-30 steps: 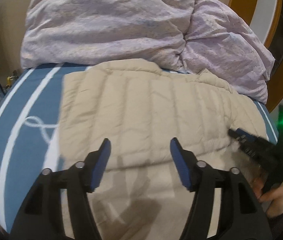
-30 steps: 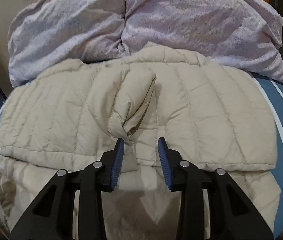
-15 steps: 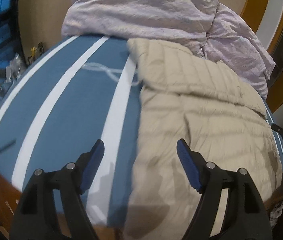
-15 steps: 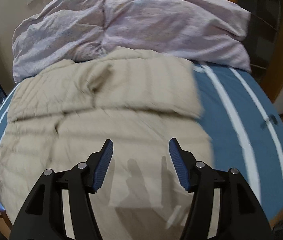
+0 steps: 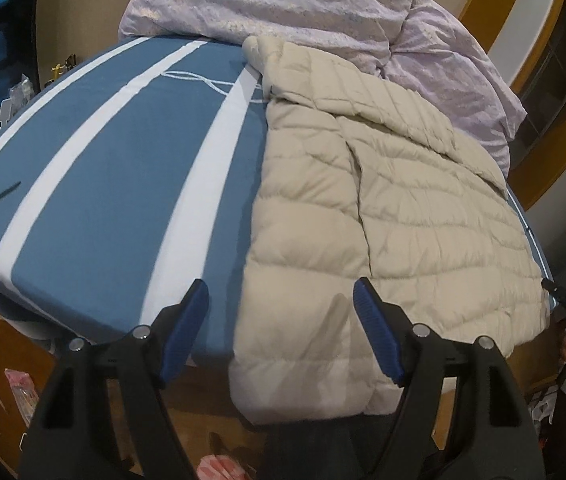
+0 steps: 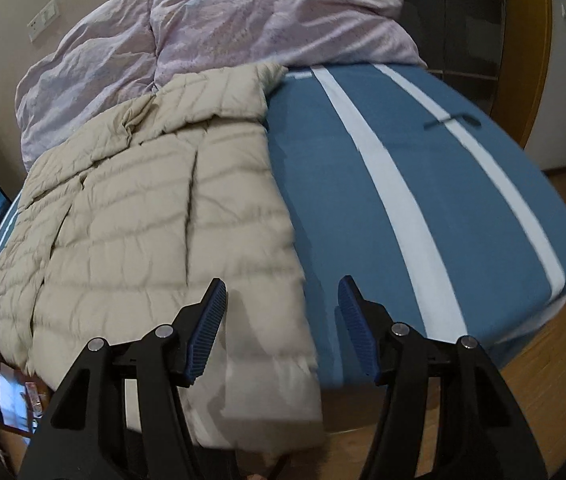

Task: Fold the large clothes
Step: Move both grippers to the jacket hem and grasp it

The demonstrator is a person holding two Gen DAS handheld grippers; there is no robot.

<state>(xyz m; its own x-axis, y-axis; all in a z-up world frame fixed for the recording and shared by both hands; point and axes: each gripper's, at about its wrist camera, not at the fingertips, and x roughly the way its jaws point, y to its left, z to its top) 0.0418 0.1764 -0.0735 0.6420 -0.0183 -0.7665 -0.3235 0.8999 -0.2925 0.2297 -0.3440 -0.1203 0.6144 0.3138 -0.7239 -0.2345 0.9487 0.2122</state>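
- Now both grippers have swung outward from the middle of the beige puffer jacket [image 5: 395, 208] to its near corners, so I judge the next fold starts from the hem.
- Left gripper [image 5: 281, 322]: jaws apart, nothing clamped; the jacket's near-left corner hangs between them, toward 5 o'clock.
- Right gripper [image 6: 281, 318]: jaws apart, empty; the near-right corner sits toward 7 o'clock.
- Jacket lies on the blue striped bed [image 6: 463, 208], collar at 12 against the lilac duvet [image 6: 243, 16].

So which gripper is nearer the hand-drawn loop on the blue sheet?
Left. The left gripper hovers over the beige puffer jacket's edge on the side where the loop lies; the right gripper is over the jacket's opposite edge.
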